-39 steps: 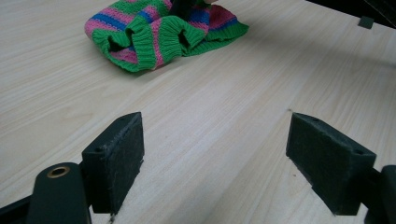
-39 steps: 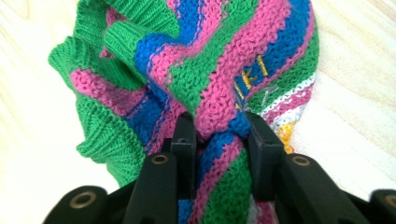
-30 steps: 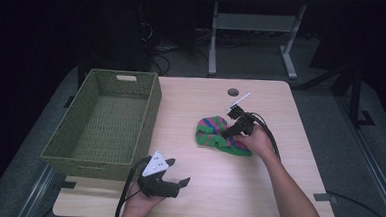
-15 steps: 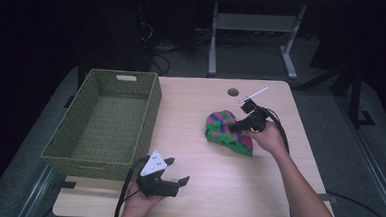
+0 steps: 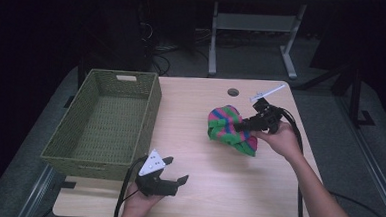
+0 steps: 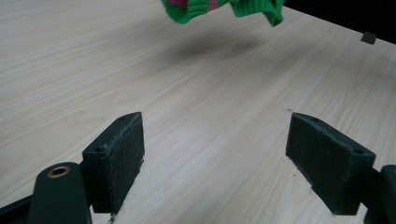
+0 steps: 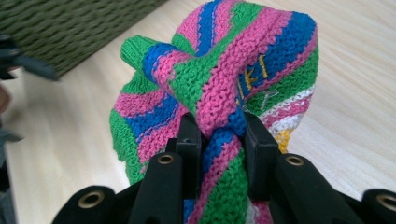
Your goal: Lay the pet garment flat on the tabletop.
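Observation:
A knitted garment (image 5: 227, 129) striped pink, green and blue hangs bunched above the right half of the wooden table (image 5: 201, 104). My right gripper (image 5: 241, 125) is shut on a fold of it; in the right gripper view the knit (image 7: 233, 88) is pinched between both pads (image 7: 189, 140). My left gripper (image 5: 173, 179) rests near the table's front edge, open, with bare wood between its pads (image 6: 119, 149). In the left gripper view the hem of the knit (image 6: 224, 9) hangs off the wood at the top, casting a shadow.
A green woven basket (image 5: 68, 149) with nothing in it stands on the table's left side, its near corner close to my left gripper. A round cable hole (image 5: 233, 92) lies at the table's far edge. Desk legs and cables stand on the dark floor behind.
My right gripper has risen and shifted with the knit, which has come off the table and now hangs bunched. My left gripper has stayed put.

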`<state>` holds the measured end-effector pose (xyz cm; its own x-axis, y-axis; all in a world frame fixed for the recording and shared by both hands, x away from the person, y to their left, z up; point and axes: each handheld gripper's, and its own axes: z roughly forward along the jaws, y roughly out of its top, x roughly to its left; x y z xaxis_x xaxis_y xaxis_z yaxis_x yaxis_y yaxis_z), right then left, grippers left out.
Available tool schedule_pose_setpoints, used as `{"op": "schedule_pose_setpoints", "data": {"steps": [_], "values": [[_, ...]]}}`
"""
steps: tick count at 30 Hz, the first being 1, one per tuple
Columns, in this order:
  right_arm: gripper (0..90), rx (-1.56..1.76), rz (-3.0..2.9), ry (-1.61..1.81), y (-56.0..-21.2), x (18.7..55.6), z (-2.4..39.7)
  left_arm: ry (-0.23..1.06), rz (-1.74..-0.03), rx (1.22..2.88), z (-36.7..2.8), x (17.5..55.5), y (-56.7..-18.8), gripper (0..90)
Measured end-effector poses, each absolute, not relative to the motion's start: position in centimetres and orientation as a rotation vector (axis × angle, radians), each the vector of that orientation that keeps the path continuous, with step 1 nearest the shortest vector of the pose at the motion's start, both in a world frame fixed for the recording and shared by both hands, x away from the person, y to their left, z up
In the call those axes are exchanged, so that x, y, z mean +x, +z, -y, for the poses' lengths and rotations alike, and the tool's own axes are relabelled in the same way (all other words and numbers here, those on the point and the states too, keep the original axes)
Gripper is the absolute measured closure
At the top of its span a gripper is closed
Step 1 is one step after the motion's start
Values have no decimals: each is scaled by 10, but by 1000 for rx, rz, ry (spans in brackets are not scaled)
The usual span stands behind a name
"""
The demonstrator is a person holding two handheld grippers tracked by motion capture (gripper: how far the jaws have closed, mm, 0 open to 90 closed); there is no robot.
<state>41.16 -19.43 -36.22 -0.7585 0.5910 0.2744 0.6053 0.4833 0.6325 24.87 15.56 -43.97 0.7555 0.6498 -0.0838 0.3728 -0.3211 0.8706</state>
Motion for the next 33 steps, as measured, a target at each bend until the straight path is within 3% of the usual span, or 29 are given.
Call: {"op": "schedule_pose_setpoints", "data": {"steps": [14, 33], "values": [[716, -950, 2720, -1226, -341, 365, 200, 354, -756, 1875, -159, 244, -434, 189], [714, -828, 2748, -1179, -369, 329, 174, 370, -731, 1847, -162, 240, -430, 181]]}}
